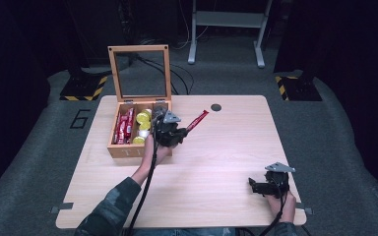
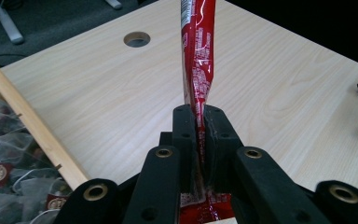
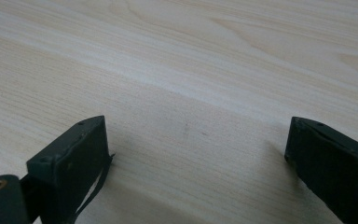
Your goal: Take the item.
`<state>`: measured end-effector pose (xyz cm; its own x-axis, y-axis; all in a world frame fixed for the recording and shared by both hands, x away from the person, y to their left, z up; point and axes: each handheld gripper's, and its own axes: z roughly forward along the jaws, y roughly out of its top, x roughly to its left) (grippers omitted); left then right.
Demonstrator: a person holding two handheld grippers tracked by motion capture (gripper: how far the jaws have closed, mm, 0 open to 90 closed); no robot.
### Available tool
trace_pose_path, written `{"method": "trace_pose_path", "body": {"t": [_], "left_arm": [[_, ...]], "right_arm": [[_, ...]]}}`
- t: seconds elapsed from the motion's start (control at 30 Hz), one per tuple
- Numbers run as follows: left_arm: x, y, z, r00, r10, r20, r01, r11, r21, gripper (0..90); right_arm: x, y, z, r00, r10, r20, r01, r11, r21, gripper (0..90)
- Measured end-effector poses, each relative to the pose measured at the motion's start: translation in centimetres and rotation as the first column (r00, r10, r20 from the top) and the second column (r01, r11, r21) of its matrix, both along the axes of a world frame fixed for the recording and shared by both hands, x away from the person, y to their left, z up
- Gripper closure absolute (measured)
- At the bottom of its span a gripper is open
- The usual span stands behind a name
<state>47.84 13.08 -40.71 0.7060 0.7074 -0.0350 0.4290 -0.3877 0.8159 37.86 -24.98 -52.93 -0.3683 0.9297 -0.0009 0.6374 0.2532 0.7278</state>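
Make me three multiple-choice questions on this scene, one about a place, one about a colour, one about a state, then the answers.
1. Where does the wooden box stand?
A. the table's far left
B. the table's near right
C. the floor

2. What colour is the packet in the left tongs?
A. blue
B. red
C. green

3. How are the right tongs?
A. shut on a packet
B. open, nothing between the jaws
C. shut on the lid

A, the high view shows it there; B, a red stick packet; C is wrong, B: only table lies between the jaws.
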Motion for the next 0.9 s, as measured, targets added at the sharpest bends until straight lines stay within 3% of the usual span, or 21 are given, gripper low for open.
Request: {"method": "trace_pose_path", "body": {"t": [0.33, 0.9], "left_arm": [[-0.2, -1.9, -1.0, 0.9999, -0.016, 0.0, 0.016, 0.9998, 0.014, 83.6], [-0.1, -3.8, -3.3, 0.9983, -0.035, -0.047, 0.037, 0.9988, 0.033, 83.5]], "right_arm": [[0.0, 0.0, 0.0, 1.0, 0.001, 0.0, -0.001, 1.0, 0.001, 5.7], [0.0, 0.0, 0.0, 1.0, -0.003, 0.003, 0.003, 1.0, 0.005, 5.8]]}}
